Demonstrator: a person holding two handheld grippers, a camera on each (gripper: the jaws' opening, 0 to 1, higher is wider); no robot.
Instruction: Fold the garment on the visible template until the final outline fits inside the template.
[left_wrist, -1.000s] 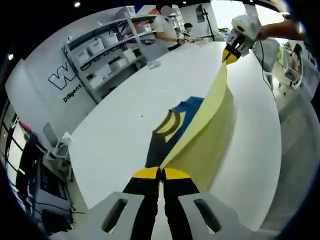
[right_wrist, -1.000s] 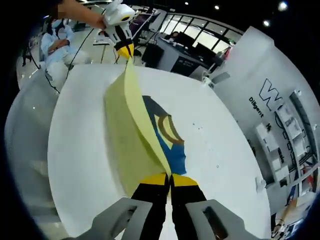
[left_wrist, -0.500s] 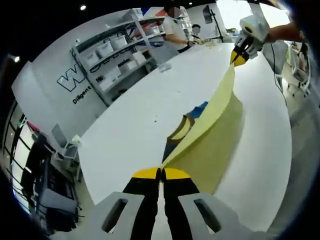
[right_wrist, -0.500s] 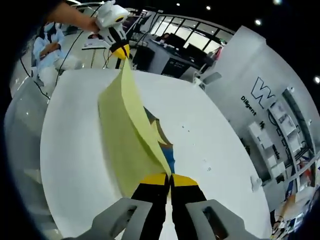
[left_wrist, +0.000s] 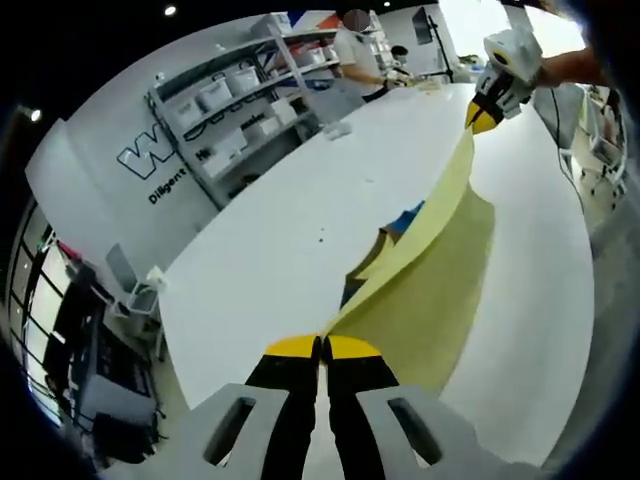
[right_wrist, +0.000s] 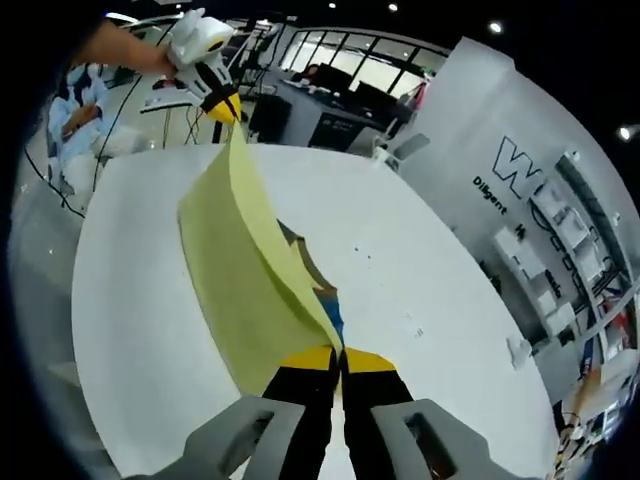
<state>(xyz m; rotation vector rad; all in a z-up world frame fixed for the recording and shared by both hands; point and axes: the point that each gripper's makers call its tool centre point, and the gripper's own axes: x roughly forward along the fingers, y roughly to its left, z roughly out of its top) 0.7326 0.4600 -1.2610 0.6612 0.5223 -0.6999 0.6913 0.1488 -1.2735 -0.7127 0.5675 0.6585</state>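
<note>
A garment with a yellow side (left_wrist: 430, 290) and a blue front with a brown collar (left_wrist: 385, 240) lies on the white table (left_wrist: 290, 210). Its yellow edge is lifted off the table and stretched taut between both grippers. My left gripper (left_wrist: 322, 345) is shut on one end of that edge. At the far end, my right gripper (left_wrist: 484, 115) is shut on the other. In the right gripper view the same yellow sheet (right_wrist: 235, 270) runs from my right gripper (right_wrist: 340, 355) up to the left gripper (right_wrist: 222, 105). A sliver of blue (right_wrist: 328, 300) peeks out beside it.
Grey shelves with white bins (left_wrist: 225, 95) stand beyond the table's left side, and a person (left_wrist: 360, 50) stands at its far end. A small object (left_wrist: 335, 130) lies on the table there. A seated person (right_wrist: 70, 110) and desks (right_wrist: 330, 115) are past the table's edge.
The lifted yellow edge has been carried further across the blue front, so less blue and collar show. Both grippers keep their hold.
</note>
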